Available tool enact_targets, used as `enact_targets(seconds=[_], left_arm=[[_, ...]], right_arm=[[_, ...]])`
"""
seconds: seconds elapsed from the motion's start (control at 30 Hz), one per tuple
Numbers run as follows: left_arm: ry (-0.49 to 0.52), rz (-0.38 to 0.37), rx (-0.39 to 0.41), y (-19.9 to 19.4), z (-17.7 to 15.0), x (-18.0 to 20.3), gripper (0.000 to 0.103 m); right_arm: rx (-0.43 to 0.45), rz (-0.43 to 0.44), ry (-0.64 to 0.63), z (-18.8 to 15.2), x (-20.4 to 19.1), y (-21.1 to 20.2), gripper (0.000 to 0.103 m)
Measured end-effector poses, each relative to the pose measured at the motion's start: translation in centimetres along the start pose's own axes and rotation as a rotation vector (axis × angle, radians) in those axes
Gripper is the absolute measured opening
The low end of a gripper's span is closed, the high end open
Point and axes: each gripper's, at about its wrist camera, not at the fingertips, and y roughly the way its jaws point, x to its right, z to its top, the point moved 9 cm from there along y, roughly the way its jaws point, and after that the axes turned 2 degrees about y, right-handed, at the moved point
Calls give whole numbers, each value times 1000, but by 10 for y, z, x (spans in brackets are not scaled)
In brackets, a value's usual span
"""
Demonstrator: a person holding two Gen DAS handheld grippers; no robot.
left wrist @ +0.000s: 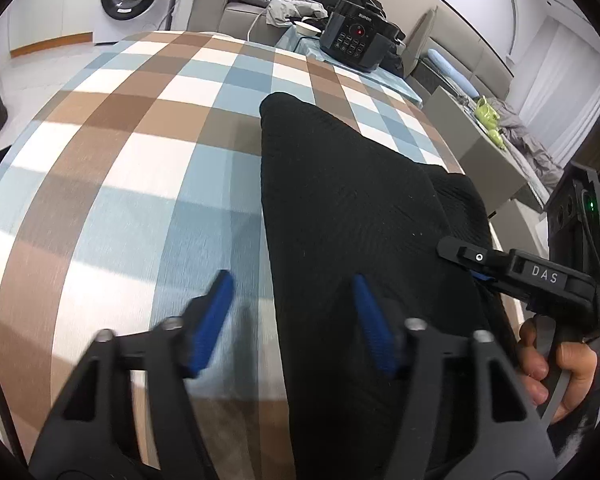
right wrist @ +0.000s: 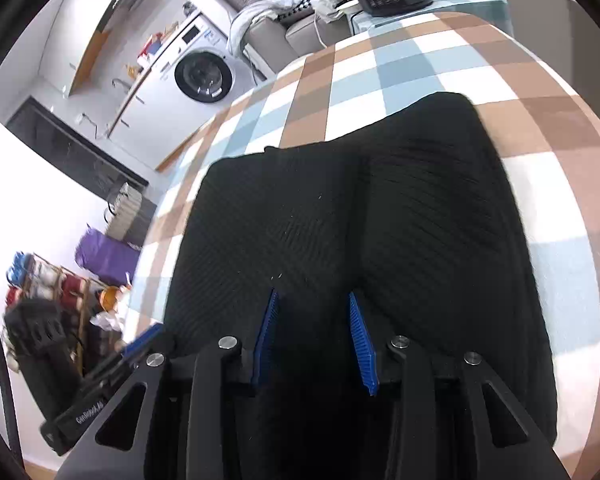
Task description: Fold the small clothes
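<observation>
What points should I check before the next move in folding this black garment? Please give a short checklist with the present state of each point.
1. Black garment lies on the checked tablecloth: ok.
2. Garment is flat and smooth: not ok, a ridge runs along its middle in the right wrist view.
3. Left gripper is free of cloth: ok, its jaws stand apart, straddling the garment's edge.
4. Right gripper is free of cloth: ok, a gap shows between its jaws above the garment.
5. Near edge of the garment is visible for grasping: cannot tell, the grippers hide it.
6. Black cooker is clear of the garment: ok, it stands beyond the far edge.
</observation>
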Motion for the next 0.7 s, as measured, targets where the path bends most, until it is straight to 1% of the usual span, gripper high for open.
enact_targets(seconds=[0.03,0.07,0.13,0.17,0.2,0.27,0.3,0.33,0.37,0.4,0.43,0.5,0.53,0.57,0.63,0.67,0.7], left_arm=[[10,-11,-1,3,1,2,36],[21,-21,-7,6,1,4,28],[42,-15,-2,8,0,6,26],[50,-6,2,8,0,5,25],[55,4,4,8,0,4,25],[45,-2,4,8,-2,0,25],[37,-8,1,9,-2,-3,26],[31,-14,0,10,-3,-4,26],[31,-14,-2,10,-3,-5,26],[32,-12,-3,10,-4,-5,26],[30,-11,-3,9,-5,-6,26],[18,-15,-3,4,-7,-6,26],[16,-19,-3,2,-7,-6,26],[17,-20,-3,-1,-8,-6,27],[14,-16,-3,-4,-9,-8,32],[9,-11,-5,-6,-11,-9,36],[8,-8,-8,-7,-13,-9,39]], right_arm=[[-6,-1,-13,0,-2,2,14],[16,6,-50,4,-9,-2,5],[77,22,-131,9,-27,-15,5],[108,64,-156,13,-37,-22,5],[109,62,-167,15,-39,-23,5],[76,-19,-185,17,-29,-13,5],[45,-57,-174,16,-20,-3,5],[-17,-90,-156,11,-11,10,5],[-32,-99,-145,8,-7,13,5],[-21,-94,-138,9,-5,13,6],[-14,-82,-132,8,-7,9,11],[-26,-28,-108,1,-9,-2,25],[-23,3,-97,-2,-11,-6,33],[-23,20,-87,-5,-12,-8,37],[-58,43,-87,-16,-16,-7,39],[-60,43,-105,-21,-20,-6,38],[-55,19,-142,-24,-23,-3,35]])
